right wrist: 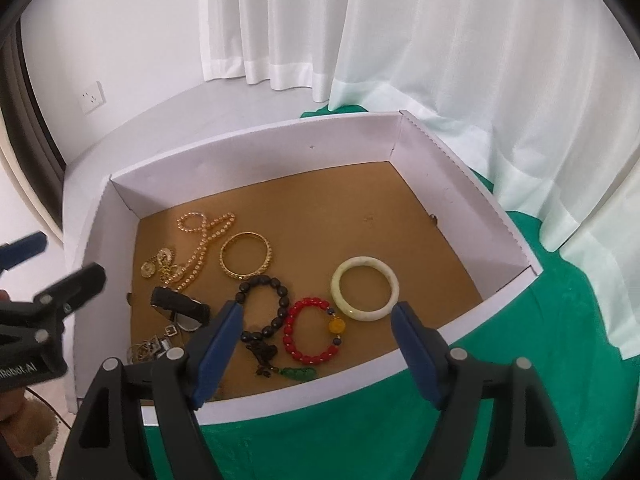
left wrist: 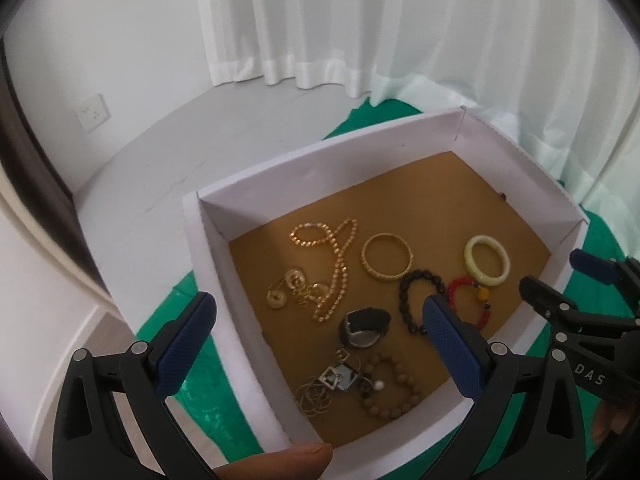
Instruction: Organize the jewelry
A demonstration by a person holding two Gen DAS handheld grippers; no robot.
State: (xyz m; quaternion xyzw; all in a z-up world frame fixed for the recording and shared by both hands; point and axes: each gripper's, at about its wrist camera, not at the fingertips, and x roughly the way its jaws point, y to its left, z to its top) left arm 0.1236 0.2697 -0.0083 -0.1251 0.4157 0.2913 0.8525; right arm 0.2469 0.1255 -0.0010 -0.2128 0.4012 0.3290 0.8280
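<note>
Jewelry is lying scattered across the brown floor of a shallow white cardboard box (right wrist: pixel 256 152), which is sitting on a green cloth (right wrist: pixel 360 420) in the lower half of both frames. In the right wrist view, a pale jade bangle (right wrist: pixel 365 289) is resting at centre right, touching a red bead bracelet with an amber bead (right wrist: pixel 314 330); a black bead bracelet (right wrist: pixel 264 306) is curling just to its left, and a small green pendant on a dark cord (right wrist: pixel 298 374) is lying near the box's front wall. A gold bangle (right wrist: pixel 246 255) and a gold bead necklace (right wrist: pixel 204 240) are occupying the upper left of the pile, with a black wristwatch (right wrist: pixel 180 308) below them. In the left wrist view, a tan wooden bead bracelet (left wrist: pixel 390 386) and a tangle of thin silver chain (left wrist: pixel 320 396) are sitting at lower centre. The right gripper (right wrist: pixel 316 350) is hovering over the front wall with jaws spread wide and empty; the left gripper (left wrist: pixel 320 344) is likewise gaping, gripping nothing. The bangles are probably rigid, smooth and chip-prone, best pinched across the rim; the strung beads and chains look light and limp, likely to drape and snag.
</note>
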